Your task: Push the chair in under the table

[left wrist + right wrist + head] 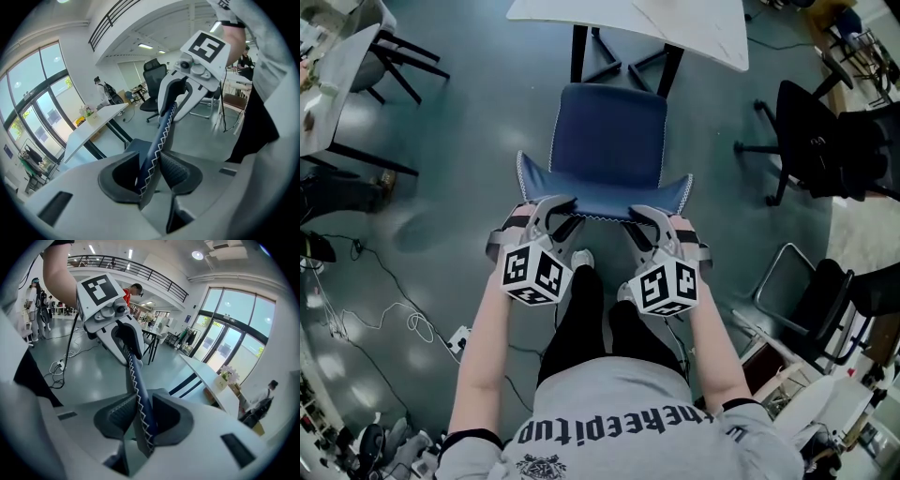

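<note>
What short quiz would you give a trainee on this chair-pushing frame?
1. True or false: the left tool and the right tool are both clamped on the white-stitched backrest of the blue padded chair.
2. The chair's seat is: A) fully under the white table; B) not yet under it; C) tipped on its side.
3. What dark furniture stands at the head view's right?
Key: 1 true; 2 B; 3 a black office chair.
</note>
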### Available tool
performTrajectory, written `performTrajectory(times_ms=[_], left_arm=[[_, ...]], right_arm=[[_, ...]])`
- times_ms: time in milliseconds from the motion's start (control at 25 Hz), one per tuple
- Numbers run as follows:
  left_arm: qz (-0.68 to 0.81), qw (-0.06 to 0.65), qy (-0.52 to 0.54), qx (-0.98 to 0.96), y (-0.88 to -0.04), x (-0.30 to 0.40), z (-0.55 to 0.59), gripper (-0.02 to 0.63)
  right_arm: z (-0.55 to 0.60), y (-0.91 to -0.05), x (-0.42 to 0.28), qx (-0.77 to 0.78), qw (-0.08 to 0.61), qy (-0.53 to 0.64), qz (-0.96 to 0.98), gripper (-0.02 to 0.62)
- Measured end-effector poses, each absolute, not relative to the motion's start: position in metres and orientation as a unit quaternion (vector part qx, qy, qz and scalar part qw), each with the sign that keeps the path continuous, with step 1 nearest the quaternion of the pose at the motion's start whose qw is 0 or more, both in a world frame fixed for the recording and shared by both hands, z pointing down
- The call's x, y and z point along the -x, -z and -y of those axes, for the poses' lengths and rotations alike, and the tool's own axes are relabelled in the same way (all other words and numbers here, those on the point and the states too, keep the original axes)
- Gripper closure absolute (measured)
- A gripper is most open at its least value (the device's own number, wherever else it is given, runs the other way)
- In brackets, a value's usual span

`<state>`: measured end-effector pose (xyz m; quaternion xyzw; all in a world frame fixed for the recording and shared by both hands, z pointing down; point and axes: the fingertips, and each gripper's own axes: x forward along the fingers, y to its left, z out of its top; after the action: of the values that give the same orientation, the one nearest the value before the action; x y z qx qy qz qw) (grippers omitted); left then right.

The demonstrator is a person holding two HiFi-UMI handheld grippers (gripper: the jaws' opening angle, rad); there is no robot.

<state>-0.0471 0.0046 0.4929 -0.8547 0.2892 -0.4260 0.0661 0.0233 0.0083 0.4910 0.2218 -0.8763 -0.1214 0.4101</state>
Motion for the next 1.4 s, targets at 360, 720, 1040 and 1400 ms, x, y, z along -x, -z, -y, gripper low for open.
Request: performTrajectory(times_ms=[360, 720, 1040, 1400], left_arm=[[-0.268, 0.081, 0.422, 0.862, -0.491, 0.061, 0.023, 0.463], [-0.252, 0.098, 0.418, 0.867, -0.491, 0.068, 0.047, 0.466], [-0.243, 0.103, 0.418, 0.869, -0.490, 0.070, 0.062, 0.466], [-0.241, 0.101, 0.419, 0.870, -0.492, 0.073, 0.076, 0.466]], right_arm=[[0.018, -0.490, -0.009, -0.246, 0.412, 0.113, 0.870, 0.480], [0.040, -0.491, -0.002, -0.265, 0.412, 0.110, 0.865, 0.479], [0.054, -0.490, 0.000, -0.274, 0.410, 0.111, 0.863, 0.479], [0.067, -0.491, 0.003, -0.278, 0.409, 0.113, 0.861, 0.480]])
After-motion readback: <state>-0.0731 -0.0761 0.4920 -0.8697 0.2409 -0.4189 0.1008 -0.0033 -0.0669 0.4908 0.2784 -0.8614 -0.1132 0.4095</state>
